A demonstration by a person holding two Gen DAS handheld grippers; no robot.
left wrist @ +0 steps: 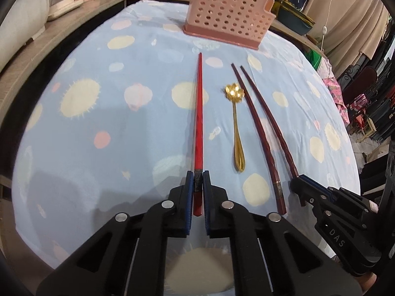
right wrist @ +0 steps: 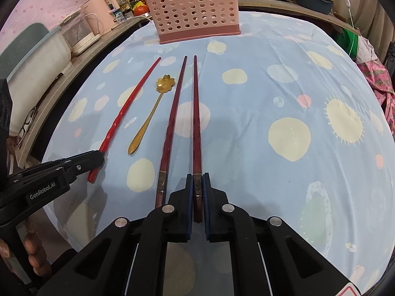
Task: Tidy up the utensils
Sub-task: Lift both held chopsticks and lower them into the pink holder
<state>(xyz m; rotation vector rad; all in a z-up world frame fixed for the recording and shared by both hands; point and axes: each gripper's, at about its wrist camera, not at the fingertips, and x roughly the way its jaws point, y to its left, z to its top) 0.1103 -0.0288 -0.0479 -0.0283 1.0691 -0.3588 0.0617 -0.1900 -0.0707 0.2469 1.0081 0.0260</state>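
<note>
Left wrist view: the red chopstick (left wrist: 199,123) is seen clamped near its thick end between the jaws of the left gripper (left wrist: 198,181). Its long axis runs straight out toward twelve o'clock, the thin tip ending short of the pink caddy (left wrist: 226,14), which stands upright at about twelve to one o'clock on the spotted cloth (left wrist: 98,113). Just to the right, the gold spoon (left wrist: 237,128) lies free, bowl toward the caddy. Further right lie two dark chopsticks: the nearer dark stick (left wrist: 261,133) is untouched, while the outer dark stick (left wrist: 271,120) is gripped at its thick end by the right gripper (left wrist: 297,178), seen at about four o'clock.

In the right wrist view the same order is kept from left to right. The left gripper (right wrist: 100,156) is closed on the red chopstick (right wrist: 126,108), the spoon (right wrist: 153,113) follows, then the free dark stick (right wrist: 172,113), and last the outer dark stick (right wrist: 196,113), pinched by the right gripper (right wrist: 197,182) with its jaws drawn together on the banded end. This stick also points to twelve o'clock, at the caddy (right wrist: 192,7).

The coming move is judged to turn on this alignment: each held stick already lies lengthwise toward the caddy, well apart from it, so each must be lifted, carried forward and tipped upright into the top. The red stick's tip lies nearer the caddy's left part, the dark stick's tip nearer its right.
</note>
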